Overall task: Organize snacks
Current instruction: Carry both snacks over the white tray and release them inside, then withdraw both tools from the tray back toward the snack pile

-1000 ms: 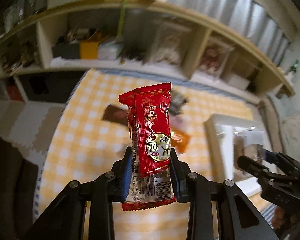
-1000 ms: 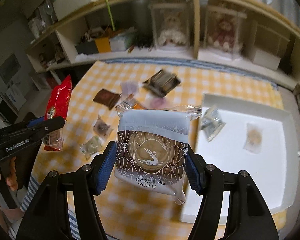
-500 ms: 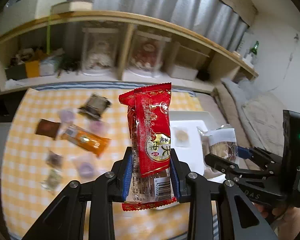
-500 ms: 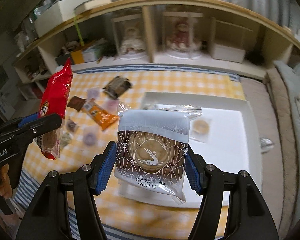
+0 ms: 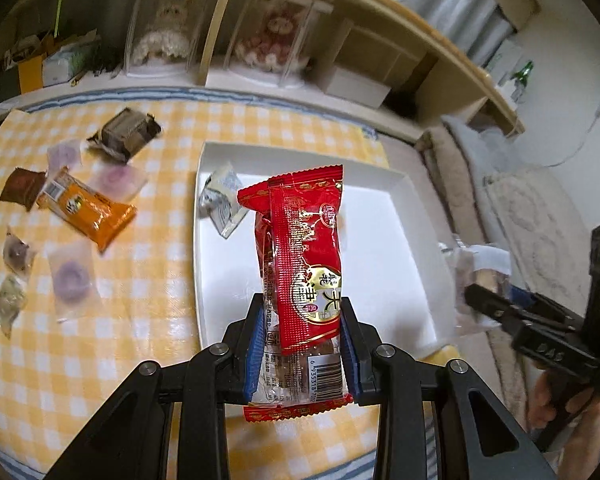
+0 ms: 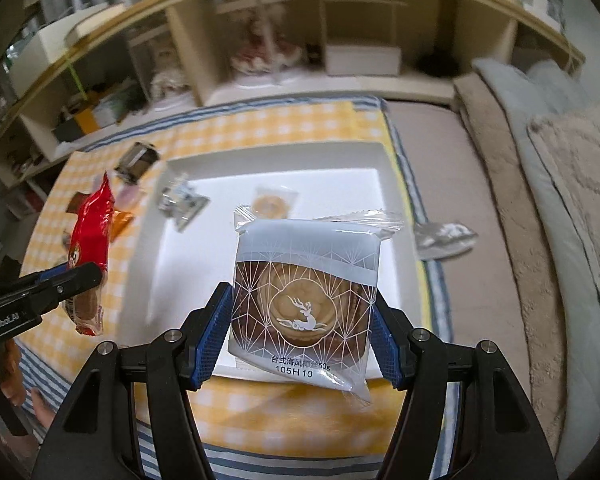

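Jaws of the left gripper (image 5: 300, 344) are narrow, blue pads pinching the lower part of a tall red foil snack packet (image 5: 302, 264), which stands upright at centre frame over the white rectangular tray (image 5: 380, 184). Jaws of the right gripper (image 6: 302, 332) stand wider, clamped on both side edges of a grey-and-brown clear-wrapped pastry packet with a white deer print (image 6: 304, 304), held at lower centre above the tray's near edge. Inside the tray lie a crumpled silver-clear wrapper (image 6: 182, 202) at upper left and a small round biscuit in clear wrap (image 6: 272, 204). Left of the tray, on the yellow checked bench (image 5: 100, 360), sits an orange packet (image 5: 90, 210) among other loose snacks.
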`<control>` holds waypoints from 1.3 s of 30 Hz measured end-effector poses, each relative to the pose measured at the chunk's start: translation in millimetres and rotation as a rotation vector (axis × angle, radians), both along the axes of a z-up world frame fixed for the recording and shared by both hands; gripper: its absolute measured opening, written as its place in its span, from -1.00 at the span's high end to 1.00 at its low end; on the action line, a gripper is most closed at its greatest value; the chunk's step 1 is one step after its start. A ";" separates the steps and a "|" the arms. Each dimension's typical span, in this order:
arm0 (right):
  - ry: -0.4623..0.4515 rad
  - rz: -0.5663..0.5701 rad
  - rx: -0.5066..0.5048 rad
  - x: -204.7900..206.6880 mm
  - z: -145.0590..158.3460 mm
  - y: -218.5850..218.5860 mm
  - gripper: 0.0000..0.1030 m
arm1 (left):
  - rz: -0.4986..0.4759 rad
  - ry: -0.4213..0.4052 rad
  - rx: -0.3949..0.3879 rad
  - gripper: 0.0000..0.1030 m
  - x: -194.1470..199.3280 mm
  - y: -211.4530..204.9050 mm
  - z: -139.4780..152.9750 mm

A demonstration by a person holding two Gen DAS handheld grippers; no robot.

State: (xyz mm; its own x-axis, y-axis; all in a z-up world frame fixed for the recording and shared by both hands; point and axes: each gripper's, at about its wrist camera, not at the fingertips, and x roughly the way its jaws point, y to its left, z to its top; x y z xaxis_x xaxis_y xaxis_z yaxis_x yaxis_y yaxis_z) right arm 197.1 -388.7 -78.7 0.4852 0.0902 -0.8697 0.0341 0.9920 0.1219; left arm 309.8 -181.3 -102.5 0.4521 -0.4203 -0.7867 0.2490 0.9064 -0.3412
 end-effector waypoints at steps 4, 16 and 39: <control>0.017 -0.013 0.015 1.5 -15.1 -21.9 -0.26 | 0.024 0.017 0.037 0.36 13.8 -9.1 -19.8; 0.095 0.053 -0.004 25.6 -59.6 -36.5 -0.27 | 0.088 0.047 0.107 0.35 25.3 -20.1 -56.1; 0.119 0.001 0.038 14.4 -55.4 -47.1 -1.00 | 0.010 -0.038 0.141 -1.00 2.5 -18.1 -28.7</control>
